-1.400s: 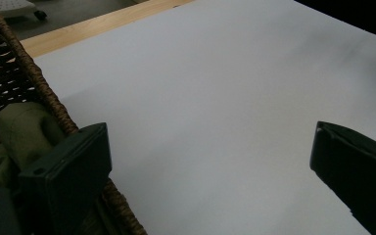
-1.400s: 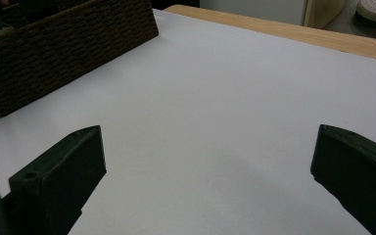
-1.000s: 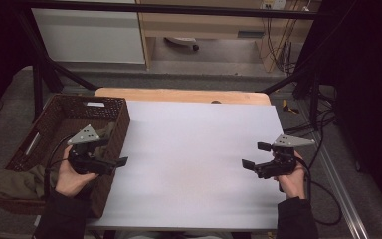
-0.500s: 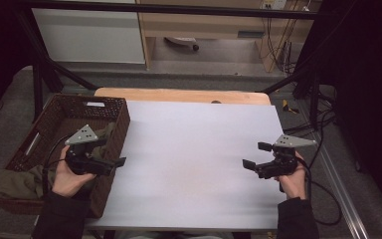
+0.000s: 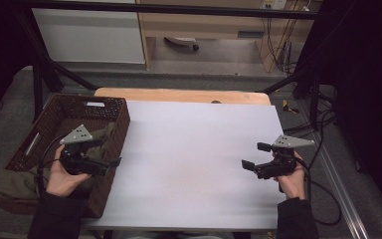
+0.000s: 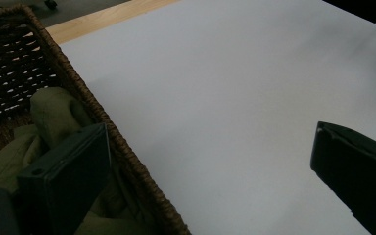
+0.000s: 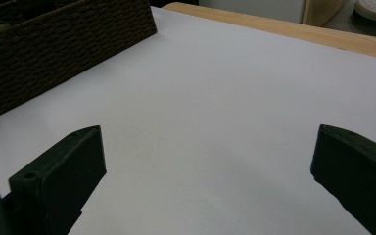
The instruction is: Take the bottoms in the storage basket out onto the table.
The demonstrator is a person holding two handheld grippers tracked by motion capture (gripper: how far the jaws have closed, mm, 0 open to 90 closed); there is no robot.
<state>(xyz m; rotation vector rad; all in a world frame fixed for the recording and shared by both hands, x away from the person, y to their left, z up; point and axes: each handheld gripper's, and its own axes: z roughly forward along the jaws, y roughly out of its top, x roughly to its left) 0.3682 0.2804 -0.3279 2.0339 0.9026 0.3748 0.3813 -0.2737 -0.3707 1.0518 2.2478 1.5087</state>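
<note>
A dark wicker basket (image 5: 123, 115) stands at the table's left edge with an olive-green cloth (image 5: 11, 180) lying in it. My left gripper (image 5: 110, 152) hovers over the basket's right wall, open and empty, its jaws pointing right. In the left gripper view the jaws straddle that wall (image 6: 103, 117), one over the cloth (image 6: 54, 107) and one over the white surface. My right gripper (image 5: 255, 155) is held open and empty above the white surface (image 5: 194, 149) at the right, pointing left. The right gripper view looks across the sheet to the basket (image 7: 54, 49).
A wooden table edge (image 5: 179, 94) shows beyond the white sheet. Cables (image 5: 323, 199) trail off the table's right side. Dark frame bars (image 5: 45, 74) rise at the back corners, and a floor with furniture lies behind.
My left gripper has drifted a little to the left, farther over the basket. The right gripper has stayed still.
</note>
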